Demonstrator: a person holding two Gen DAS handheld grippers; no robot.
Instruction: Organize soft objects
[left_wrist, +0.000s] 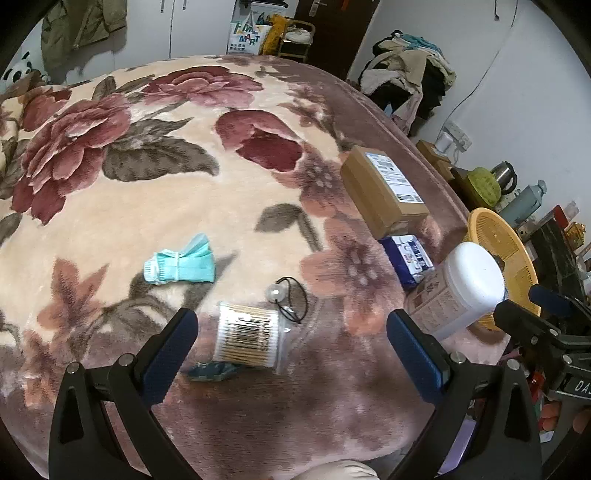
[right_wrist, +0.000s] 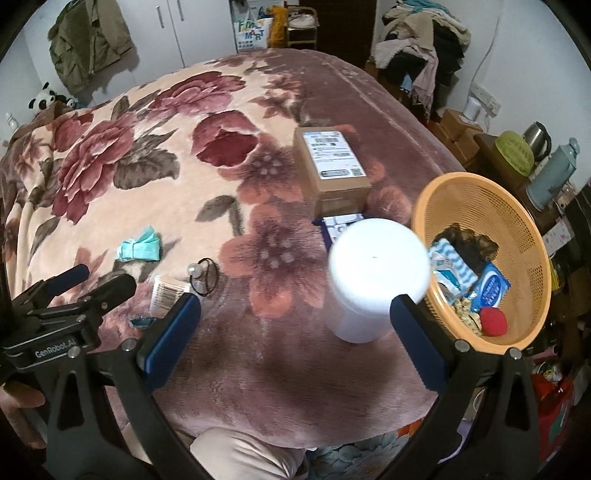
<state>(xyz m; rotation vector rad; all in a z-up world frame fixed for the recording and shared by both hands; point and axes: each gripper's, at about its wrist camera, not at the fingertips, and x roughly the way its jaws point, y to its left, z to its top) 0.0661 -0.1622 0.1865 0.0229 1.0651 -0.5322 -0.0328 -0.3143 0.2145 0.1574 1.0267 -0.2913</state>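
At the right of the frame, packets and a red ball (right_wrist: 493, 322) are held in the basket (right_wrist: 517, 206). Both grippers (left_wrist: 291, 332) (right_wrist: 295, 317) are spread wide, nothing gripped.

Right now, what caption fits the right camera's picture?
Open right gripper faces a white jar beside an orange basket.

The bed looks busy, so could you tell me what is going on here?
A person holds two grippers above a floral blanket, both open and empty. The left gripper hovers over a cotton swab pack; a teal sock lies beyond. The orange basket already holds several items beside a white jar.
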